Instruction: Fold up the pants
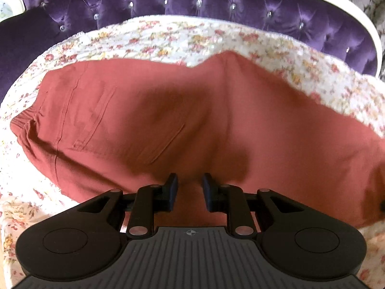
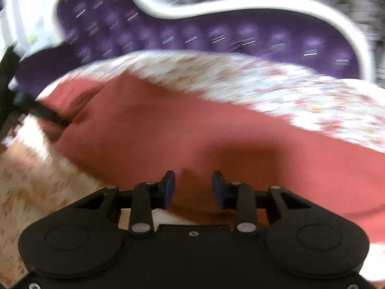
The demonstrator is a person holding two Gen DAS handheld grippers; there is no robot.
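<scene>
Rust-red pants (image 1: pixel 168 110) lie spread across a floral bedspread (image 1: pixel 168 38), elastic waistband (image 1: pixel 21 118) at the left. My left gripper (image 1: pixel 190 180) is open and empty, just above the pants' near edge. In the right wrist view, which is motion-blurred, the pants (image 2: pixel 192 130) fill the middle. My right gripper (image 2: pixel 193 179) is open and empty over their near edge. The left gripper's dark finger (image 2: pixel 43 113) shows at the far left, touching the cloth.
A purple tufted headboard (image 1: pixel 216 2) with a white frame (image 1: pixel 356 12) runs along the far side of the bed. The floral bedspread also shows in the right wrist view (image 2: pixel 264 84) around the pants.
</scene>
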